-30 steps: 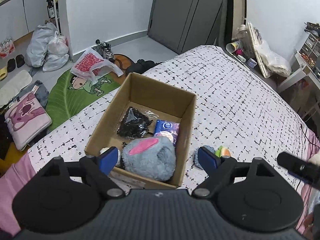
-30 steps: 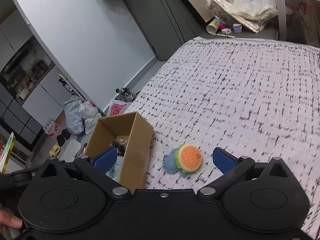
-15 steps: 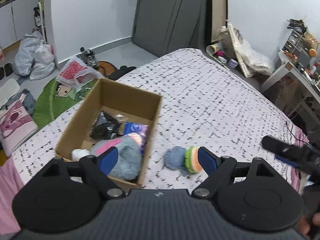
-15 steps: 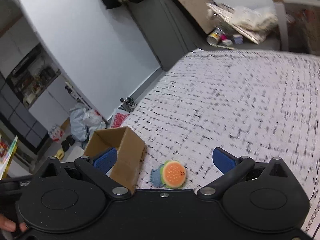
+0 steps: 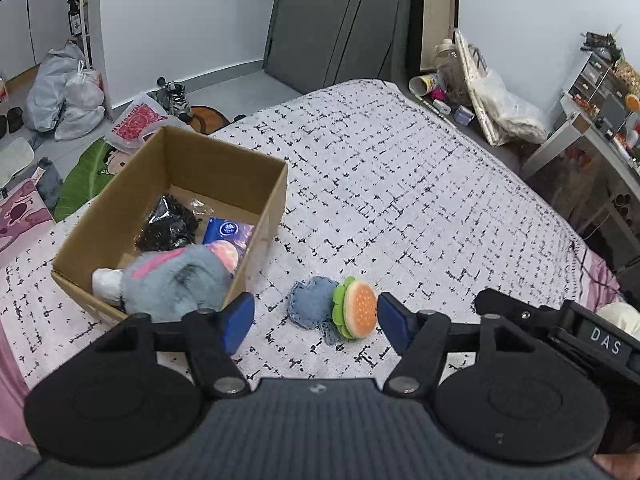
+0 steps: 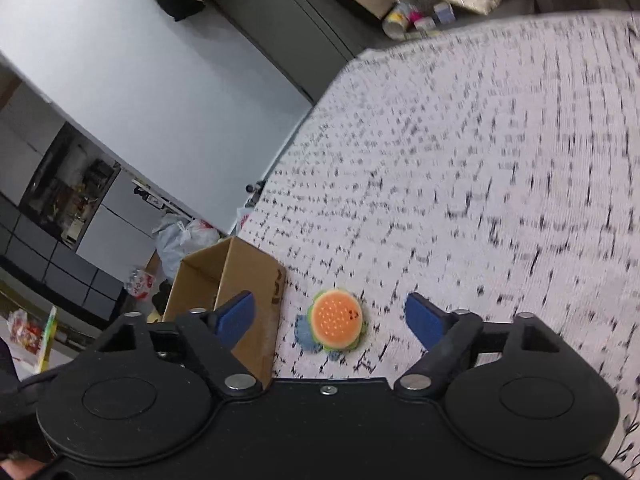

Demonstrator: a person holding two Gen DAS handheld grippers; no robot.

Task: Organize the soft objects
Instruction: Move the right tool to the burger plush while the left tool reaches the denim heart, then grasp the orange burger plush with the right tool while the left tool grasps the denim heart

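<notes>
A plush burger [image 5: 356,307] [image 6: 337,324] lies on the bed beside a round denim pad [image 5: 314,303] [image 6: 305,334], just right of an open cardboard box [image 5: 264,200] [image 6: 248,280]. The box holds a grey and pink plush toy [image 5: 176,280], a black bundle [image 5: 166,226] and a blue packet [image 5: 226,232]. My left gripper [image 5: 316,318] is open and empty, hovering with the burger and pad between its fingers. My right gripper [image 6: 330,316] is open and empty, above the burger. Part of the right gripper also shows in the left wrist view [image 5: 560,336].
The bed [image 5: 400,184] has a white cover with black marks. On the floor to the left lie bags [image 5: 64,92], shoes [image 5: 176,96] and a green mat [image 5: 88,176]. Clutter and shelves [image 5: 600,100] stand at the right of the bed.
My left gripper has swung right from over the box to over the burger and denim pad. My right gripper has come closer to the burger, centring on it.
</notes>
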